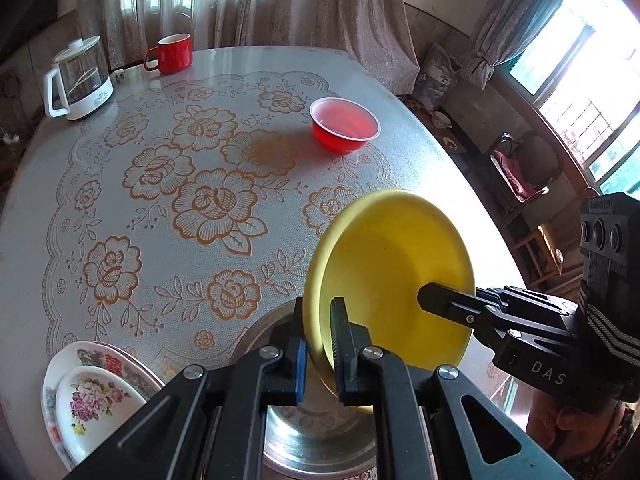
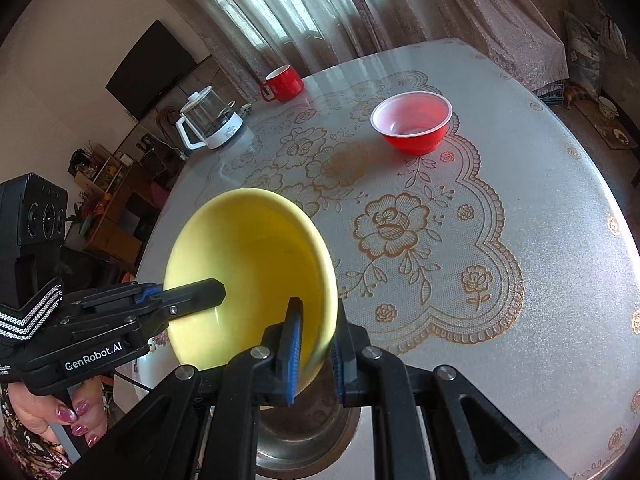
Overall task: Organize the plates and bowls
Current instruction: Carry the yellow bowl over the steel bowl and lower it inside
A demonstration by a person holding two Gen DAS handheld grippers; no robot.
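1. The left gripper (image 1: 319, 340) rises from the bottom centre of its own view, its two fingers pinched on the rim of a yellow bowl (image 1: 394, 276), one pad inside the wall and one outside
2. The right gripper (image 2: 316, 344) does the same from the bottom centre of its view, clamped on the rim of the same yellow bowl (image 2: 248, 276), so the bowl hangs tilted between the two tools, mouth turned sideways
3. In the left view the right gripper (image 1: 424, 298) enters from the lower right, one finger reaching into the bowl; in the right view the left gripper (image 2: 218, 286) enters from the lower left the same way, with a hand (image 2: 52, 412) with painted nails on its handle
4. Directly under the bowl, at the bottom of both frames, sits a metal bowl (image 1: 320, 436)
5. Two flowered plates (image 1: 92, 396) lie stacked at the lower left of the left view
6. A red bowl (image 1: 345, 125) with a white inside stands apart, upper middle of the frame
7. The round table (image 1: 48, 208) wears a lace-patterned cloth with orange roses
8. At the far edge, upper left, stand a glass kettle (image 1: 78, 78) and a red mug (image 1: 171, 54); curtains (image 1: 280, 0) hang behind, a window (image 1: 580, 80) at upper right
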